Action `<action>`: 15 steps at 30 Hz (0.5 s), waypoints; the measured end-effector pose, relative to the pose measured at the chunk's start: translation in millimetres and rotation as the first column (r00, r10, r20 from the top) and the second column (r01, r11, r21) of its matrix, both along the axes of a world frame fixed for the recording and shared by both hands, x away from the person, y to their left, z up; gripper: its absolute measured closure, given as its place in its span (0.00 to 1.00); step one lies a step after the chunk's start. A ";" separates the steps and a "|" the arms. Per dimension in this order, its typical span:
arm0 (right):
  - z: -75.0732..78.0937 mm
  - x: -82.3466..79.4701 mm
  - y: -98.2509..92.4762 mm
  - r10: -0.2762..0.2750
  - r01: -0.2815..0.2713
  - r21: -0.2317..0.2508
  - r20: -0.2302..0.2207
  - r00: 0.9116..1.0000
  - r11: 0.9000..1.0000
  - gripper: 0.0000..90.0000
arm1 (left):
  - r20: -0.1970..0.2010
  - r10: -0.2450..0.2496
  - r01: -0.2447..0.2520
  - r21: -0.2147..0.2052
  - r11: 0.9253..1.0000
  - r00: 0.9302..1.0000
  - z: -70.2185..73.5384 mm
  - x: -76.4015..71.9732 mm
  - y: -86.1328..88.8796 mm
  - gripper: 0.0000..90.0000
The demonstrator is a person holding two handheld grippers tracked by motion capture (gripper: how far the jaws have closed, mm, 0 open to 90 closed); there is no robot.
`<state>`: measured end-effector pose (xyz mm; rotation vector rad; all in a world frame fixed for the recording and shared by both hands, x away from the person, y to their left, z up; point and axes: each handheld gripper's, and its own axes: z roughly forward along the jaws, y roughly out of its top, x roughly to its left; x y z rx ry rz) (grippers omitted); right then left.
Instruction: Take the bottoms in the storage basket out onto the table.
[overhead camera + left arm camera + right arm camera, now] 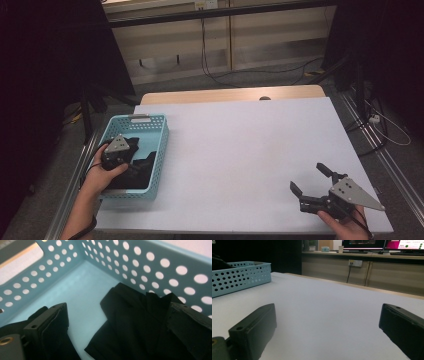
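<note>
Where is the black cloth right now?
In the high view the black cloth lies inside the blue basket at the table's left edge. The left gripper is down in the basket over it, jaws open.

Black cloth (140, 322) crumpled inside perforated light-blue basket (156, 145), at white table's (250, 150) left edge.
</note>
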<state>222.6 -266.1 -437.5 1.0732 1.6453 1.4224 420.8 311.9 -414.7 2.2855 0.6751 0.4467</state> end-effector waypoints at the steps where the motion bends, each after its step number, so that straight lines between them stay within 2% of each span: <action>1: 0.0 0.0 -0.1 0.001 -0.001 0.000 0.000 1.000 1.000 0.00 | -0.004 0.002 -0.002 0.010 1.000 1.000 -0.7 0.0 -0.2 0.05; 3: -0.1 -0.1 -0.1 0.002 -0.002 0.001 -0.001 1.000 1.000 0.00 | -0.023 0.002 -0.001 0.019 1.000 1.000 -3.4 0.6 0.2 0.05; 7: -0.2 -0.8 -0.8 -0.003 0.003 0.004 -0.003 1.000 1.000 0.00 | -0.069 -0.006 0.010 0.064 0.998 0.998 -9.3 1.8 -0.9 0.05; 15: -0.5 -1.5 -1.7 -0.001 0.001 0.005 -0.004 1.000 1.000 0.00 | -0.098 -0.010 0.020 0.104 0.994 0.995 -15.7 3.3 -2.9 0.05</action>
